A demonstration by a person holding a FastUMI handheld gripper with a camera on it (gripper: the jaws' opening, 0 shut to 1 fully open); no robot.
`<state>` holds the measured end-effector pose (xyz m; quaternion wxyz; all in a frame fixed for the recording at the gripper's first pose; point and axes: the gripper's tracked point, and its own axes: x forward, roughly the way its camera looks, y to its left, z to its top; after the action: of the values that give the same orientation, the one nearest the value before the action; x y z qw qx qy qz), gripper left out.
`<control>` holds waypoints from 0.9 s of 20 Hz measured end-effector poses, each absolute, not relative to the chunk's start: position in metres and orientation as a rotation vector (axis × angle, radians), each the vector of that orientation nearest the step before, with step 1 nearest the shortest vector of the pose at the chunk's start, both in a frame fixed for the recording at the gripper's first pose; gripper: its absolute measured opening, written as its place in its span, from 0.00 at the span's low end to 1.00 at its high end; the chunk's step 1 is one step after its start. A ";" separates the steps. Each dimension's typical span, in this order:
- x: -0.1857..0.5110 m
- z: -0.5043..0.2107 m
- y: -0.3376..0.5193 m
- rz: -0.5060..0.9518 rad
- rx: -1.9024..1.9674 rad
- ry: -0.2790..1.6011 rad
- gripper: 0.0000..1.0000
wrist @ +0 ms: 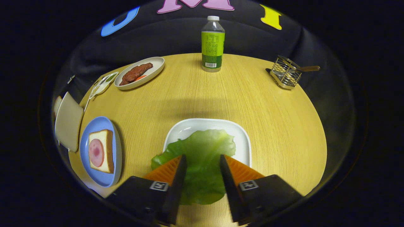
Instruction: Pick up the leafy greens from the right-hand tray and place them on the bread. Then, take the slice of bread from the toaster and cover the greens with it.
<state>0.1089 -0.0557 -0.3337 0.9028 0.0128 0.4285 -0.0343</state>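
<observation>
Hand-held gripper (pixel 202 165) hangs open, its fingers (pixel 176 179) astride the leafy greens (pixel 202 157) without pressing them. That leaf runs lengthwise from the white tray (pixel 243 138) back over its near rim onto the worktop (pixel 268 104). Left sits a blue plate (pixel 84 148) with ham-topped bread (pixel 105 148). Beyond, a bottle (pixel 213 44) with an unreadable green label.

round wooden table (pixel 189 101), plates (pixel 244 142), bottle (pixel 213 42)

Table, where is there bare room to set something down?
Bare table lies between the bottle, meat plate and white tray, and right of the tray toward the wire rack. The left edge is crowded. The open gripper straddles the leafy greens.
</observation>
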 end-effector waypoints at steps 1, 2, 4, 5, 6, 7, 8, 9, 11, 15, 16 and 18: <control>0.108 -0.334 -0.056 -0.064 0.018 0.888 0.47; 0.109 -0.332 -0.058 -0.072 0.016 0.875 0.29; 0.108 -0.332 -0.055 -0.050 0.011 0.873 0.06; 0.109 -0.333 -0.055 -0.042 0.030 0.873 0.06; 0.109 -0.332 -0.055 -0.039 0.062 0.879 0.06; 0.109 -0.331 -0.055 -0.033 0.086 0.879 0.05; 0.109 -0.327 -0.057 -0.037 0.094 0.869 0.05; 0.109 -0.320 -0.060 -0.042 0.094 0.849 0.05; 0.104 -0.306 -0.061 -0.043 0.101 0.815 0.05; 0.094 -0.278 -0.065 -0.042 0.116 0.764 0.05; 0.092 -0.270 -0.066 -0.040 0.117 0.755 0.05; 0.090 -0.252 -0.063 -0.023 0.127 0.738 0.05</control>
<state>0.0898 -0.0628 -0.2524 0.9307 0.0620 0.3603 -0.0113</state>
